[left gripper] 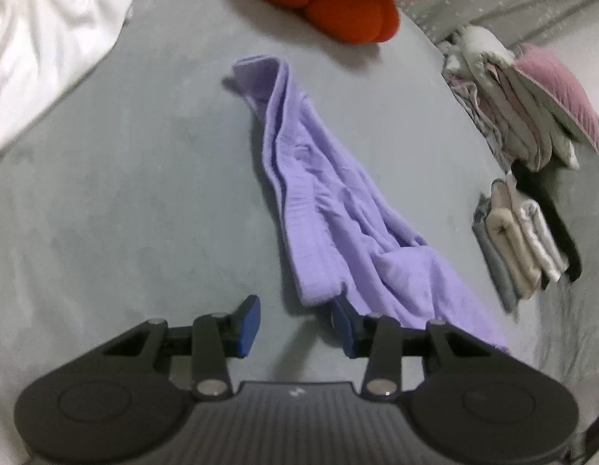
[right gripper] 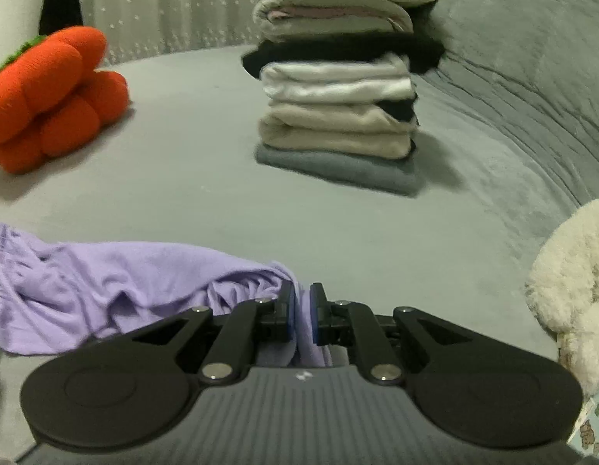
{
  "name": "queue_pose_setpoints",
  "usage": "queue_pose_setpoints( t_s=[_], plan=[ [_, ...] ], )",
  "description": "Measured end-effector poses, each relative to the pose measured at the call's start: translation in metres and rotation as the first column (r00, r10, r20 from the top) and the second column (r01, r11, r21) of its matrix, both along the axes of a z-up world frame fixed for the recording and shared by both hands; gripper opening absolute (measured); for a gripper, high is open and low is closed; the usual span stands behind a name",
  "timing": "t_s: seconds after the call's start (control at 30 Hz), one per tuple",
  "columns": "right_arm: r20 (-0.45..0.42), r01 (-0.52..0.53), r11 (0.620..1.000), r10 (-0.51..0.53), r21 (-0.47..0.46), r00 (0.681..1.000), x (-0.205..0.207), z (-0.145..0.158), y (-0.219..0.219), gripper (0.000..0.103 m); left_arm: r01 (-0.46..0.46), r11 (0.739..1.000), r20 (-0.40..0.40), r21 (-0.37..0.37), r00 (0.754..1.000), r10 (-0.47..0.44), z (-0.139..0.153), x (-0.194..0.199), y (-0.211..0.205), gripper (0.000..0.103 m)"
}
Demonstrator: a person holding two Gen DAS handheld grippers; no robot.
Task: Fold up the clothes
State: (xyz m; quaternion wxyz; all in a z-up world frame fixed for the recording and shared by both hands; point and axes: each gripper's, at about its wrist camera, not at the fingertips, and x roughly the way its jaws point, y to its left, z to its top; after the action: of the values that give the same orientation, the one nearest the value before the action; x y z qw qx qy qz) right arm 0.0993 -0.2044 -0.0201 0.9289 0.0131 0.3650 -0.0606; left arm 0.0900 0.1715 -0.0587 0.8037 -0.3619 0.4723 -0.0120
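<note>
A lilac garment (left gripper: 319,193) lies bunched in a long strip on the grey bed sheet (left gripper: 125,193), its ribbed waistband running from the far middle toward me. My left gripper (left gripper: 295,323) stands open just short of the near waistband end, with its right pad under the cloth's edge and nothing between the pads. In the right wrist view the same lilac garment (right gripper: 105,290) spreads to the left. My right gripper (right gripper: 302,316) is shut on a fold of its corner, which hangs down between the blue pads (right gripper: 287,317).
A tall stack of folded clothes (right gripper: 338,89) stands ahead of the right gripper, also seen as the folded stack (left gripper: 524,201) at right. An orange plush toy (right gripper: 55,97) lies far left, a white fluffy toy (right gripper: 574,283) at right, a white cloth (left gripper: 43,50) far left.
</note>
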Motion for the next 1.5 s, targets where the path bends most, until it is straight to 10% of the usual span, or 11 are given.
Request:
queue_pose_setpoints(
  t_s=[0.27, 0.37, 0.53, 0.93, 1.5],
  plan=[
    [-0.031, -0.011, 0.999, 0.012, 0.042, 0.999, -0.003, -0.003, 0.001, 0.016, -0.201, 0.918, -0.069, -0.341, 0.98, 0.189, -0.029, -0.007, 0.007, 0.041],
    [-0.022, -0.037, 0.999, 0.038, 0.034, 0.999, -0.008, 0.001, 0.006, 0.018, -0.261, 0.894, -0.101, -0.364, 0.965, 0.24, -0.035, -0.011, 0.006, 0.023],
    [-0.009, -0.083, 0.996, 0.083, 0.032, 0.996, -0.018, 0.007, 0.012, 0.054, -0.247, 0.935, -0.047, -0.255, 0.969, 0.243, -0.019, -0.013, 0.002, 0.009],
    [-0.042, -0.216, 0.973, 0.22, 0.083, 0.975, -0.041, 0.008, 0.032, 0.054, -0.249, 0.968, 0.088, 0.018, 0.965, 0.246, 0.015, -0.022, 0.023, 0.006],
    [-0.126, -0.232, 0.969, 0.241, 0.086, 0.962, -0.052, -0.009, 0.026, 0.054, -0.336, 0.915, 0.155, 0.226, 0.939, 0.306, 0.028, -0.048, 0.089, 0.001]
  ],
)
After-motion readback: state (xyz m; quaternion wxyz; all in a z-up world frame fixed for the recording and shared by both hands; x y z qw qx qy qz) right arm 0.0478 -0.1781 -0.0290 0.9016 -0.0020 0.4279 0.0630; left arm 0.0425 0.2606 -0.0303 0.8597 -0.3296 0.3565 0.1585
